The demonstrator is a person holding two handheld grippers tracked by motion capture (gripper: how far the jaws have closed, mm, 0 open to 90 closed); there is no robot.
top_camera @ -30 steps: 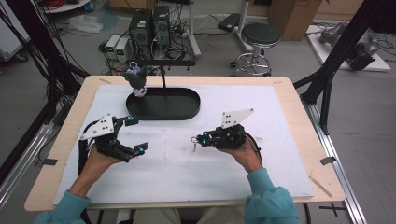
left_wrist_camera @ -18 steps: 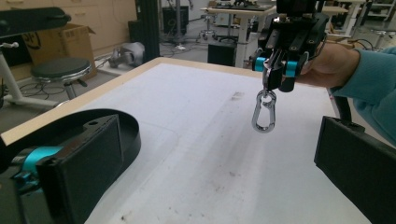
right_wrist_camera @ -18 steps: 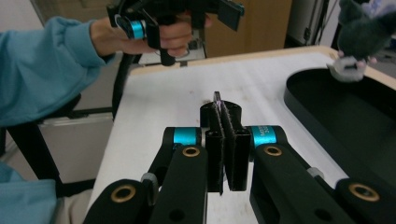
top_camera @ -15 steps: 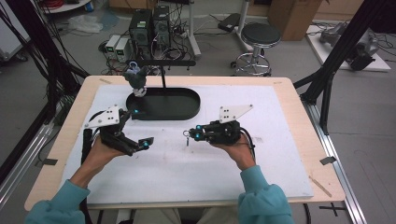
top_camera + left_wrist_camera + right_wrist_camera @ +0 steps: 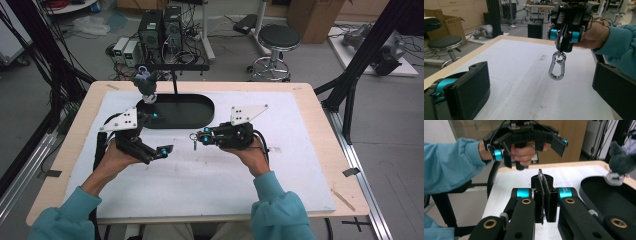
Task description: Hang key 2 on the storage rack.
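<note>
The right gripper [image 5: 200,138] is sitting at the centre of the high view, its fingers [image 5: 545,195] clenched on the small ring end of a silver carabiner [image 5: 557,68]. In the left gripper view the carabiner is hanging straight down from those fingers, clear of the white surface [image 5: 210,175], near the upper middle of the frame. Holding it by the top link is leaving the gate and the large loop free, probably so that the loop can be hooked onto something or taken over by the other hand.

The left gripper [image 5: 152,132] is lying at centre left of the high view, its fingers [image 5: 471,85] released and spread wide, with nothing between them. Its camera is pointing straight at the hanging carabiner, so the open fingers appear to be lining up with it, well apart from it for now.

Toward the upper middle of the high view a black oval tray [image 5: 192,112] is resting on the surface, and a black stand [image 5: 175,75] with a crossbar is rising behind it. A small grey plush toy [image 5: 620,167] is hanging from that bar over the tray's left end. Judgement: the carabiner is probably meant for the stand or the toy's loop, and no hooking is done yet.
</note>
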